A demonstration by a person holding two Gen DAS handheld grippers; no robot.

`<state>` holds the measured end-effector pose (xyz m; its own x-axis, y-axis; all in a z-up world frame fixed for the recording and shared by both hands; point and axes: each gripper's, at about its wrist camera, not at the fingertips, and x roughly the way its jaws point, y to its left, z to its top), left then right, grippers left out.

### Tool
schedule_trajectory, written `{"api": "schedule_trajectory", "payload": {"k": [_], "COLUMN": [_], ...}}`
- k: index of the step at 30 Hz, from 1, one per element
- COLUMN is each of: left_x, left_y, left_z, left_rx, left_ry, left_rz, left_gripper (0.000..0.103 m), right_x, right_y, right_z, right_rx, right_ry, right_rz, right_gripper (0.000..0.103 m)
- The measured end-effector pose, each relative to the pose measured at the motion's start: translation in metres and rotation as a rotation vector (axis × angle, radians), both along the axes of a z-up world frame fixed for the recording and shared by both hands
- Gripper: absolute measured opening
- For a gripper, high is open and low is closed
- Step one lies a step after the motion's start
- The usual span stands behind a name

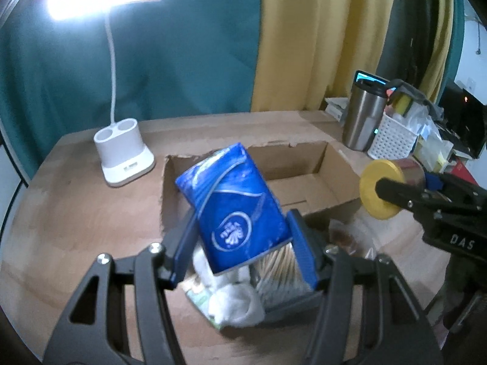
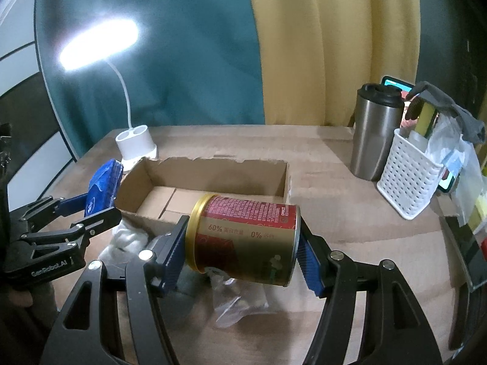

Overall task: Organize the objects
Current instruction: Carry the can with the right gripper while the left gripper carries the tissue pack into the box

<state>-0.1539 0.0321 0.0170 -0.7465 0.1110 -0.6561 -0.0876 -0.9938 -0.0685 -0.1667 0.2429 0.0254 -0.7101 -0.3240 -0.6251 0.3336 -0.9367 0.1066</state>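
Looks to us like somebody's home desk corner, not a lab. We've got a wooden bench pushed up against teal and yellow curtains, a little white gooseneck lamp switched on, a steel travel mug and a white plastic caddy stuffed with odds and ends, plus a phone screen glowing behind it.
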Motion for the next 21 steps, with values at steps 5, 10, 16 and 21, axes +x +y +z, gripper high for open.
{"api": "schedule_trajectory", "payload": {"k": [5,10,16,21], "left_x": [-0.012,-0.023,-0.034,-0.041], "left_y": [0.007,0.013,0.019,0.022], "left_z": [0.003,0.004,0.000,-0.001], "left_rx": [-0.002,-0.003,-0.005,-0.013], "left_ry": [0.010,0.014,0.005,0.008], "left_rz": [-0.015,-0.029,-0.042,-0.047], "left_gripper": [0.059,0.059,0.059,0.059], "right_x": [-0.011,-0.023,-0.032,-0.042], "right_y": [0.000,0.000,0.000,0.003], "right_z": [0.001,0.002,0.000,-0.002], "right_rx": [0.003,0.004,0.006,-0.001], "right_ry": [0.004,0.010,0.005,-0.004], "right_rz": [0.004,0.007,0.011,0.002], "right_gripper": [0.068,0.068,0.068,0.068]}}
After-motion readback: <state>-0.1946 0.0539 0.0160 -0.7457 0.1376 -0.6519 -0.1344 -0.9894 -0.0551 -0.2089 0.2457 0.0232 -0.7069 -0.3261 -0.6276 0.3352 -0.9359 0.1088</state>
